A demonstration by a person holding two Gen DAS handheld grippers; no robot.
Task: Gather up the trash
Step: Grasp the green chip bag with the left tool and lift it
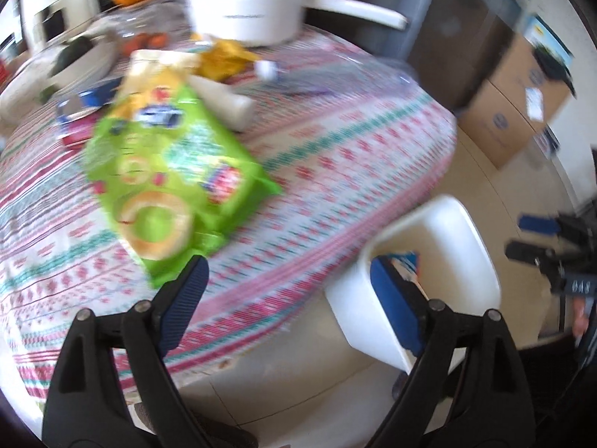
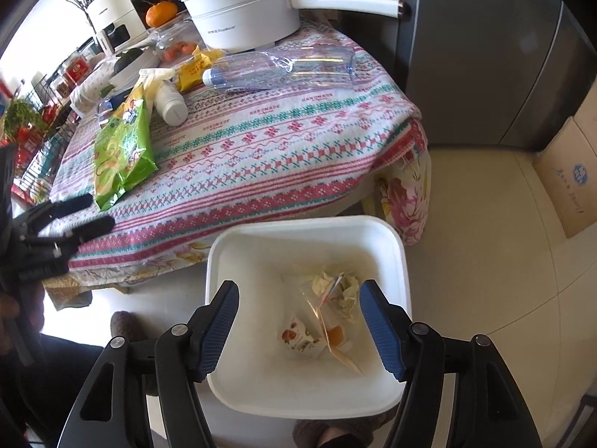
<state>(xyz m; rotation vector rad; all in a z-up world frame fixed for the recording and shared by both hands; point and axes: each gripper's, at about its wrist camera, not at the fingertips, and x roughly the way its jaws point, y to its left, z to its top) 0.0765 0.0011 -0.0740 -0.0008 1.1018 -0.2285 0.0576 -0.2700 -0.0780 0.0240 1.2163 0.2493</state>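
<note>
The left tongs [image 1: 287, 295] are spread wide and hold nothing, hovering over the near edge of the surface [image 1: 335, 156] with the green snack bag [image 1: 168, 171] just ahead of their left finger. That view is smeared by motion, so the bag's print is hard to read. It lies flat on the patterned cloth toward the left edge, its bottom seam pointing at the near edge. It looks like thin crinkly film, light and limp, probably slippery on the broad faces; the flattened seam at the near end seems the best place to pinch.

Farther along, a white pill bottle [image 2: 169, 104] lies on its side, rigid and likely to roll, and a clear plastic bottle [image 2: 280, 69] rests near the far edge, light and easily crushed.

Off the near right corner stands the white bin [image 2: 401, 257] on the floor, already holding wrappers. The right tongs [image 2: 298, 326] hang over it, spread and empty.
</note>
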